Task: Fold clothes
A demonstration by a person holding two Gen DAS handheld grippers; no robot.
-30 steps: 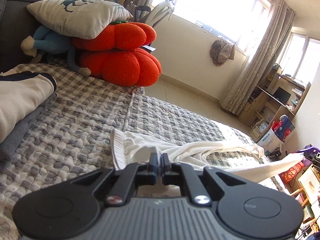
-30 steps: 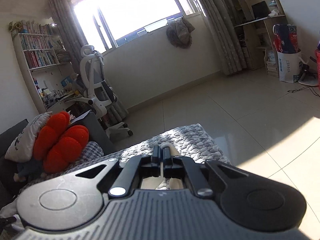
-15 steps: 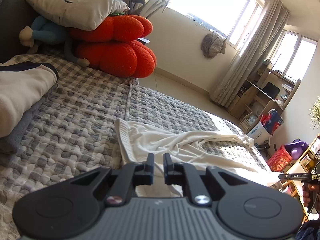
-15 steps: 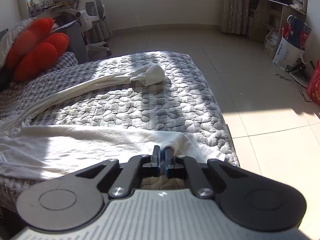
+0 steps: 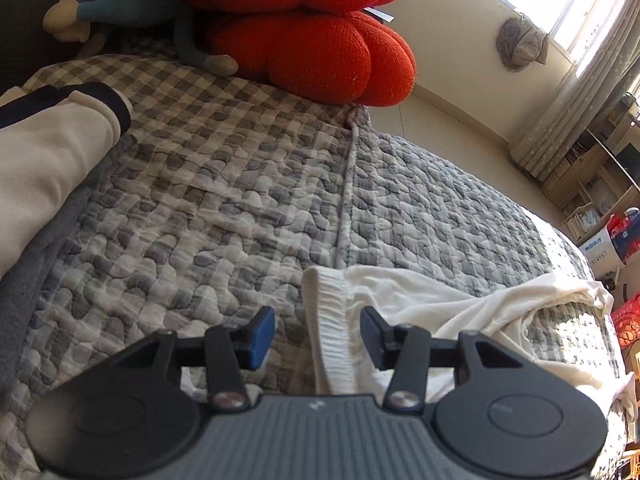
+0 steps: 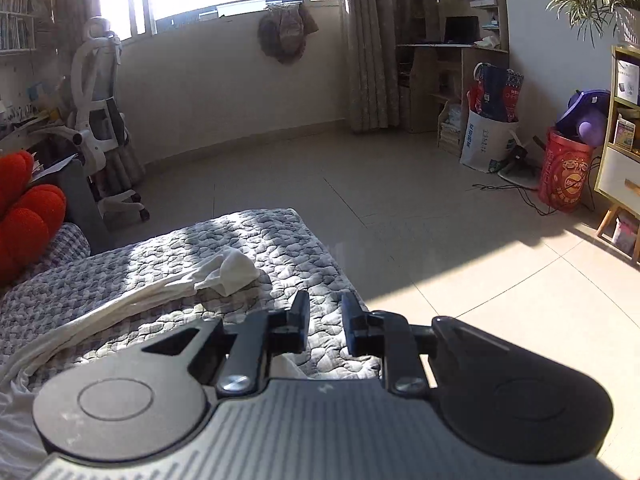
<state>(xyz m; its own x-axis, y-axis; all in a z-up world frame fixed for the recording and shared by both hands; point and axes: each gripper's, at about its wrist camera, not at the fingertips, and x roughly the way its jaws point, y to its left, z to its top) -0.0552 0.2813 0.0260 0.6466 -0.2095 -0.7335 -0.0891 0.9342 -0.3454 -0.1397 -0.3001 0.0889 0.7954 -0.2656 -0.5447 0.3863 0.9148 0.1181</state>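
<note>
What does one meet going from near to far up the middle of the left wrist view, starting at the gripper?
Left gripper → ribbed waistband of the white garment → grey quilted cover → orange plush cushions.

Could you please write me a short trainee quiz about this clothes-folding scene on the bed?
1. True or false: the left gripper is clamped on the white garment.
2. What lies between the left gripper's fingers? A) ribbed waistband B) orange cushion C) grey blanket
3. Name the pattern on the quilt.

Key: 1. False; the jaws have just been opening and stand apart. 2. A. 3. Grey-and-white check.
</note>
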